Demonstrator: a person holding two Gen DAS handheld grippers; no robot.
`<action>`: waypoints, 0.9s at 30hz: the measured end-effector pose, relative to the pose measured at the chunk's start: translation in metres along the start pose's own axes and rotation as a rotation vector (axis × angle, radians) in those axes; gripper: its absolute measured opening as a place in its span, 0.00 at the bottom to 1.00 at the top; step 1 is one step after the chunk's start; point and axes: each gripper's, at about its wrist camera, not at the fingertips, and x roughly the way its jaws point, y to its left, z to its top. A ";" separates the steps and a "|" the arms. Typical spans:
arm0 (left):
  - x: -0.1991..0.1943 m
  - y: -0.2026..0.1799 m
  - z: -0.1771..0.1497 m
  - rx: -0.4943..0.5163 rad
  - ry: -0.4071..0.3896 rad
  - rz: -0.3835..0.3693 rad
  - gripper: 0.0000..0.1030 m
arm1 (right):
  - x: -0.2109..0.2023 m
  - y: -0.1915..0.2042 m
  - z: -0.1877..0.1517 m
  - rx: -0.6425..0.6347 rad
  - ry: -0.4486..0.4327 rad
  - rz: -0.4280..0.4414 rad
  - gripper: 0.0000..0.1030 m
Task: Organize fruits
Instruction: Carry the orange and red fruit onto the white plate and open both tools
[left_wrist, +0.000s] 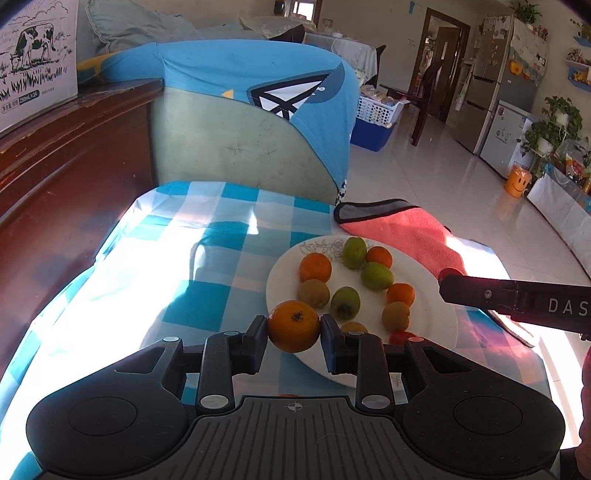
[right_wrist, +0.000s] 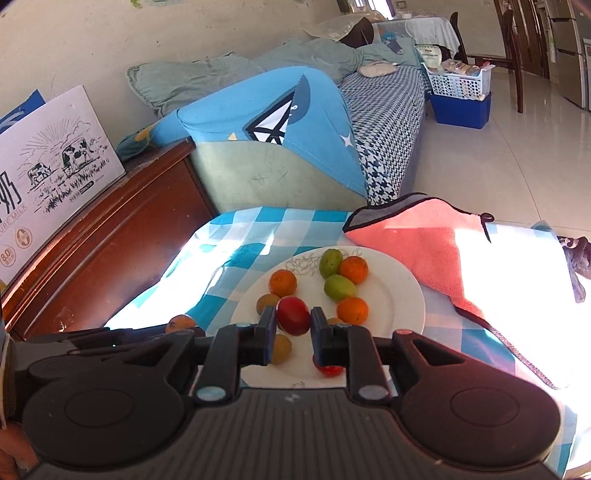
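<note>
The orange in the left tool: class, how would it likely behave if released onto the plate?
The orange, clamped in the left tool, looks round, so it would probably roll. The white plate seems smooth and shallow, offering little restraint. Neighbouring fruit might stop it.

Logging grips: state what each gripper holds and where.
Left gripper clamps an orange across its sides; right gripper clamps a red fruit across its sides.
</note>
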 end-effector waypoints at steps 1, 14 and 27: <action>0.003 -0.001 0.001 0.002 0.002 0.000 0.27 | 0.003 -0.003 0.002 0.012 0.003 -0.002 0.19; 0.038 -0.006 0.008 -0.009 0.040 -0.005 0.27 | 0.041 -0.016 0.011 0.076 0.058 0.012 0.19; 0.056 -0.011 0.012 -0.023 0.050 -0.013 0.29 | 0.067 -0.019 0.010 0.116 0.094 0.003 0.23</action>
